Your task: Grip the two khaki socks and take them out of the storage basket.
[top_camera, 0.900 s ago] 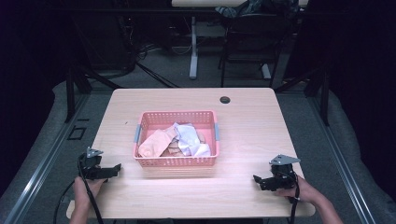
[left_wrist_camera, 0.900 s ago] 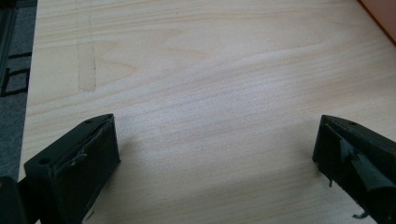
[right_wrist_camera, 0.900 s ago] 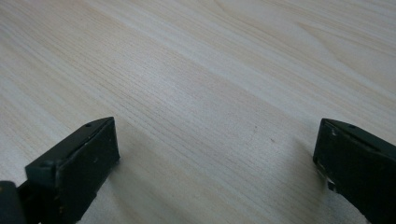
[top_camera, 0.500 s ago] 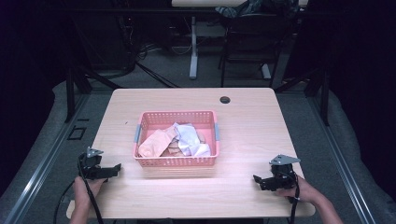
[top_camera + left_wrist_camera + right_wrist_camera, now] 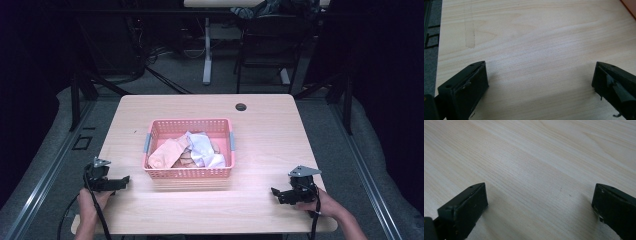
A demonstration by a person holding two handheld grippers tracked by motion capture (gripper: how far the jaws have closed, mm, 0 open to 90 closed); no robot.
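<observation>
Pink plastic basket [image 5: 189, 172], rectangular, with perforated lattice walls and a grey handle at each short end, standing upright and square to the table's edges. It holds a loose heap of crumpled cloths: a peach-coloured cloth [image 5: 166, 152] lies against the basket's left wall, a white cloth [image 5: 204, 150] lies right of the basket's centre, reaching toward its right wall, and the two touch in the middle. A darker, patterned piece shows between them, low in the basket; its kind cannot be told.

Black grommet [image 5: 241, 106] at far table [image 5: 270, 130] edge.
</observation>
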